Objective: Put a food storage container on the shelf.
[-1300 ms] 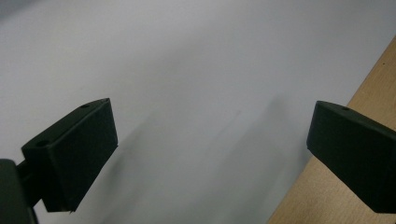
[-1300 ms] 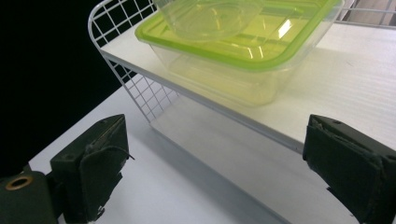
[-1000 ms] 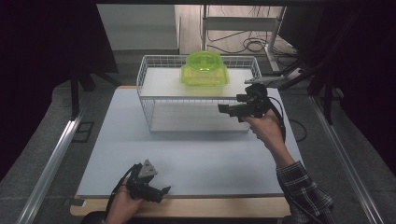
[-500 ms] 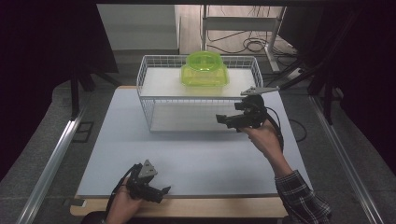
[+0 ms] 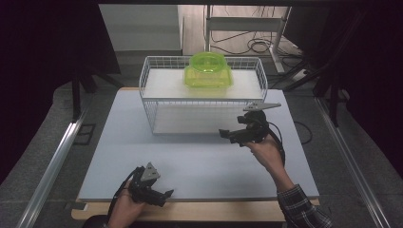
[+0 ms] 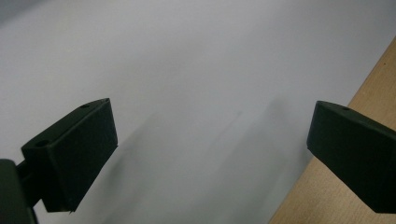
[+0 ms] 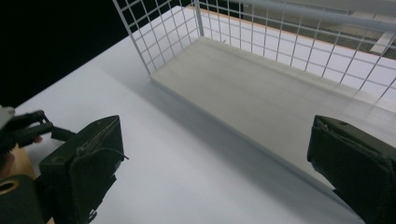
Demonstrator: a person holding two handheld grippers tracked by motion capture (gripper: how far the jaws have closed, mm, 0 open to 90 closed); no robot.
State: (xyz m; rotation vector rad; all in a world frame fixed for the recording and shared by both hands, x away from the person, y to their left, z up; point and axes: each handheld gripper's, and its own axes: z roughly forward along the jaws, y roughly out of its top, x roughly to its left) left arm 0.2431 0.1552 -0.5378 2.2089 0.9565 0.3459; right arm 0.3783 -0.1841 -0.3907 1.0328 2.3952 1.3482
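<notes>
- On top of the white wire basket point(image 5: 157, 102), at 12 o'clock on the table, sits the green container point(image 5: 207, 71): translucent lime-green plastic, a squarish body with a round domed lid, resting upright on the basket's upper shelf near its far rim.
- At 3 o'clock from the basket's front right corner, the right gripper point(image 5: 228, 135) hovers just beside the wire wall, well below the container; its 2 jaws stand wide apart and grip nothing, and its own view looks along the basket's pale lower shelf point(image 7: 261, 102).
- Near the table's front edge at 7 o'clock, the left gripper point(image 5: 166, 195) lies low over the white mat point(image 5: 199, 161), its 2 jaws spread wide and empty, with the wooden table edge point(image 6: 327, 196) under 1 of them.
</notes>
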